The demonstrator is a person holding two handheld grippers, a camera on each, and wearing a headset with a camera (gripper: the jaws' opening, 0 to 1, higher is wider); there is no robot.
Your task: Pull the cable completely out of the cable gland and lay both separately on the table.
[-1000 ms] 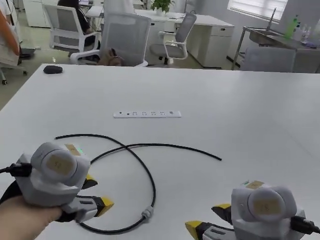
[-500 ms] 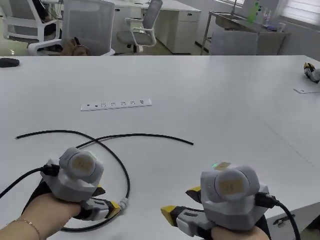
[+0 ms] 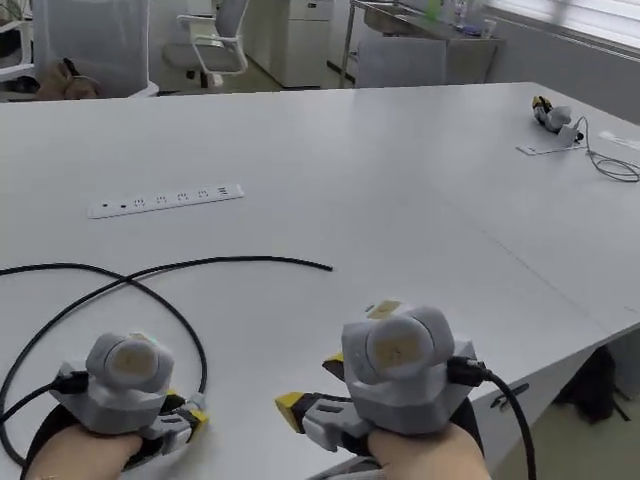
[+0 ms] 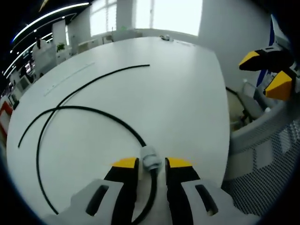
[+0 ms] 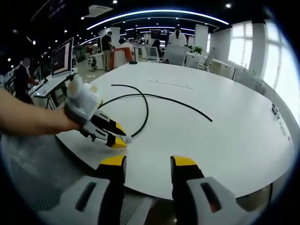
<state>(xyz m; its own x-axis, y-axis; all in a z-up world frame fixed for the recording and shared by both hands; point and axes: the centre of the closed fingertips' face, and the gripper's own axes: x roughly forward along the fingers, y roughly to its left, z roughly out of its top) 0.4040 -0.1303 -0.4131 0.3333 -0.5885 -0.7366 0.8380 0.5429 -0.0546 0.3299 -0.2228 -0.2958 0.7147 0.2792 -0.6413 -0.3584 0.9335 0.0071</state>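
Two hand-held grippers work at the near edge of a white bench. Left gripper view: the left gripper has its yellow-tipped fingers drawn in on the pale cable gland and pinches it at their tips. The black cable is threaded through the gland and runs back between the fingers. This view also catches the right gripper at its upper right as two spread yellow tips.

Right gripper view: its own fingers stand wide apart with nothing between them, above the bench edge. It adds a side-on look at the left gripper, carried on a person's forearm, with the gland at the fingertips, low over the bench.

Head view: both gripper bodies are seen from above. The cable lies on the bench, sweeps from the left gripper into a loop, crosses itself, and ends free toward the bench's middle.

Beyond the cable lies a white power strip. At the far right a small white-and-yellow device sits beside a sheet of paper. Past the bench stands an office chair.
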